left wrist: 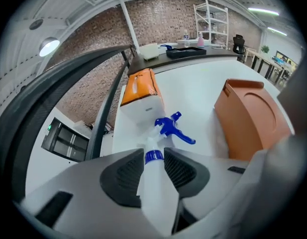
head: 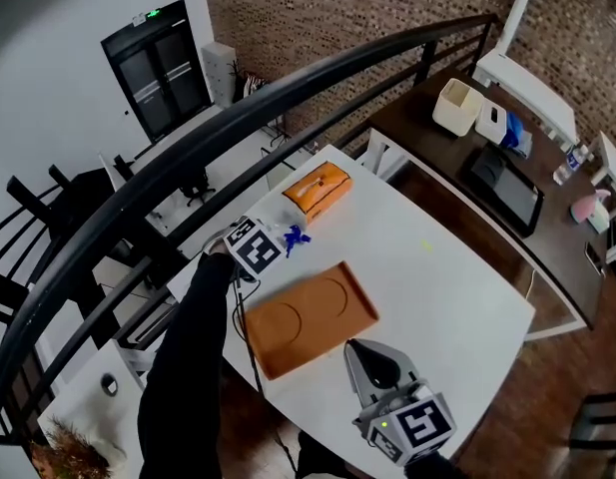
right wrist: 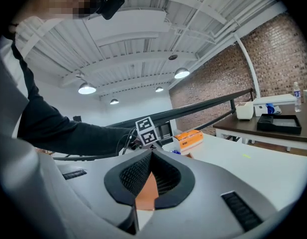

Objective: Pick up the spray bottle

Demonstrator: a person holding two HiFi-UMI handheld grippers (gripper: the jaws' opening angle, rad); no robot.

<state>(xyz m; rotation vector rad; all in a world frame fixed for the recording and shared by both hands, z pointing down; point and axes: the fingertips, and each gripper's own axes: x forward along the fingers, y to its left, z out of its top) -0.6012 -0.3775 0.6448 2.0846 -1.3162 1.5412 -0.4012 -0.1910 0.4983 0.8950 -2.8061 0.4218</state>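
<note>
The spray bottle [head: 288, 238], white with a blue trigger, lies on the white table [head: 447, 287] by its far left edge. In the left gripper view the spray bottle [left wrist: 155, 188] runs between the two pads, its blue collar level with the fingertips and its trigger head [left wrist: 173, 128] pointing away. My left gripper [head: 276, 241] [left wrist: 154, 158] stands open astride it, pads close to each side. My right gripper [head: 359, 349] [right wrist: 152, 152] hovers shut and empty over the table's near side, beside the orange tray.
An orange tray [head: 308, 317] [left wrist: 248, 118] lies at the table's middle left. An orange box [head: 317, 190] [left wrist: 138, 86] [right wrist: 189, 138] sits just beyond the bottle. A black railing [head: 238, 118] runs along the far edge. A dark desk [head: 437, 143] with containers stands at the back right.
</note>
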